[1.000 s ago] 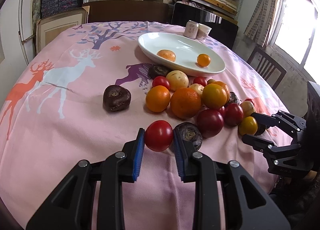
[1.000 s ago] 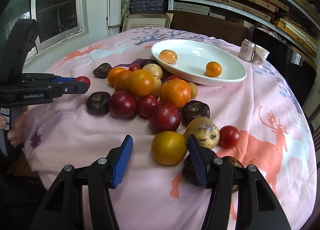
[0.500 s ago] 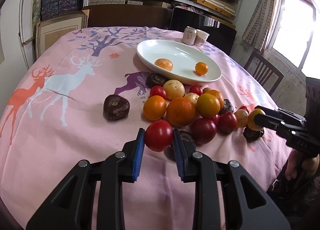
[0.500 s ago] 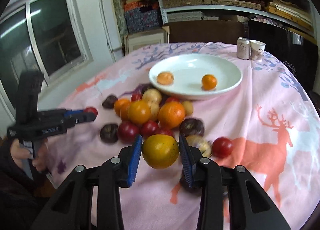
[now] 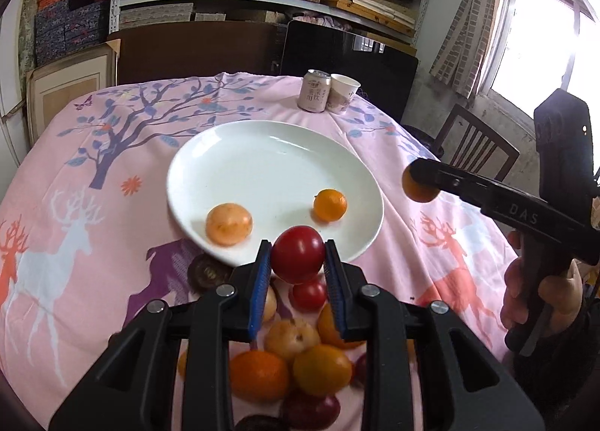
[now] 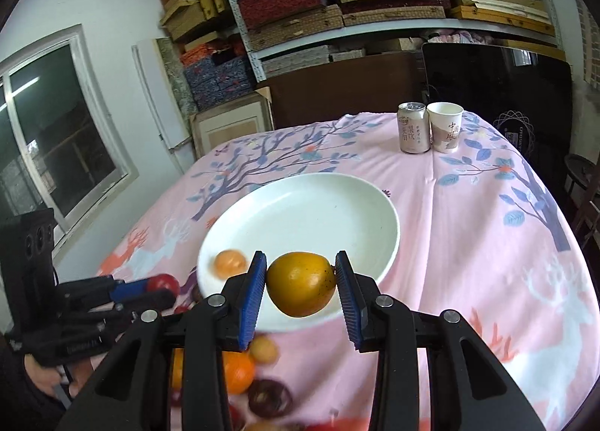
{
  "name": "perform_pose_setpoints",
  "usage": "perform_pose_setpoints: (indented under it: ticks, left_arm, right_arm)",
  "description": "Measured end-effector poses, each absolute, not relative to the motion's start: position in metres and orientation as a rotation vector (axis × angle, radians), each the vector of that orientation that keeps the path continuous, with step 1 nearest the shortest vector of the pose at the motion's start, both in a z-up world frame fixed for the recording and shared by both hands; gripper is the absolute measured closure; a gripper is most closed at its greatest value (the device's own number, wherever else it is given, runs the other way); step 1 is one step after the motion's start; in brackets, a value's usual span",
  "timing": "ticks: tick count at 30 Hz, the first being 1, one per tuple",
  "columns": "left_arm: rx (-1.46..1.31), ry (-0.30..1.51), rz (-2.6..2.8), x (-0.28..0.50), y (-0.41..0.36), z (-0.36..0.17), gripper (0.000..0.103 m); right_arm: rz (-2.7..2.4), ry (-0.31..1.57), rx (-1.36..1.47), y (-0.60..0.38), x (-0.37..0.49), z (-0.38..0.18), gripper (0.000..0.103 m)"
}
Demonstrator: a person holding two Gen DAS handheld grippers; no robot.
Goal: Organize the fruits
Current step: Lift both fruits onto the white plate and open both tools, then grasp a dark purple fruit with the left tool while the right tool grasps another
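Red tomato (image 5: 298, 259) is sitting clamped in your left tool (image 5: 298, 273), while your right tool (image 6: 302, 283), its jaws having just been closing, is pinching a yellow-orange fruit (image 6: 302, 283). Both are hanging over the near rim of the white plate (image 5: 262, 165), which is carrying two orange fruits on the pink tabletop (image 5: 75, 206).

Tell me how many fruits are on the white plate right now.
2: a pale orange fruit at the white plate's near-left, and a small orange citrus near-right. None looks hidden.

Red tomato (image 5: 298, 259), white plate (image 5: 270, 153), pink deer-patterned tablecloth (image 5: 75, 206)
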State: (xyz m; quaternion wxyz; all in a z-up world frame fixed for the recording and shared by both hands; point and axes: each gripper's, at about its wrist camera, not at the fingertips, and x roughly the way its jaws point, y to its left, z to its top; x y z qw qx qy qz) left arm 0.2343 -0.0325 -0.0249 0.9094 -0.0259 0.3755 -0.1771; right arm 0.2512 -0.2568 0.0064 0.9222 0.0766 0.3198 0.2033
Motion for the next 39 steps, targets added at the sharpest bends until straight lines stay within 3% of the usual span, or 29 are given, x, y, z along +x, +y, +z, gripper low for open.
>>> perform_pose_setpoints:
  ticks: [4,5,6,7,9,12,21,29,37,39]
  left_arm:
    - [-0.032,0.856,-0.364,0.273,-0.056,-0.046,0.075]
    - [-0.046,0.877,-0.369,0.28,-0.058,-0.051,0.07]
    - [-0.064,0.899,-0.371,0.285,-0.057,-0.056,0.053]
    - [-0.083,0.904,-0.361,0.287,-0.055,-0.058,0.045]
    - [-0.1,0.869,-0.325,0.282,-0.047,-0.054,0.03]
    - [-0.116,0.829,-0.308,0.266,-0.035,-0.04,0.028]
    - [0.016,0.792,-0.323,0.163,-0.014,-0.044,0.028]
    - [0.027,0.847,-0.307,0.114,0.012,-0.071,0.027]
    - [0.067,0.896,-0.278,0.118,-0.004,-0.094,0.027]
    - [0.103,0.92,-0.262,0.122,-0.011,-0.103,0.033]
  right_arm:
    - [0.393,0.712,0.174,-0.251,0.295,-0.011,0.064]
    - [0.395,0.734,0.18,-0.25,0.302,-0.016,0.063]
    - [0.392,0.751,0.191,-0.25,0.307,-0.021,0.058]
    - [0.386,0.758,0.198,-0.25,0.307,-0.024,0.048]
    - [0.376,0.744,0.211,-0.253,0.301,-0.025,0.046]
    - [0.371,0.719,0.227,-0.262,0.282,-0.02,0.046]
    - [0.373,0.627,0.321,-0.299,0.193,-0.025,0.029]
    - [0.295,0.676,0.436,-0.329,0.161,-0.064,0.028]
    - [0.291,0.666,0.315,-0.31,0.139,-0.057,0.028]
    - [0.306,0.668,0.283,-0.305,0.132,-0.056,0.028]
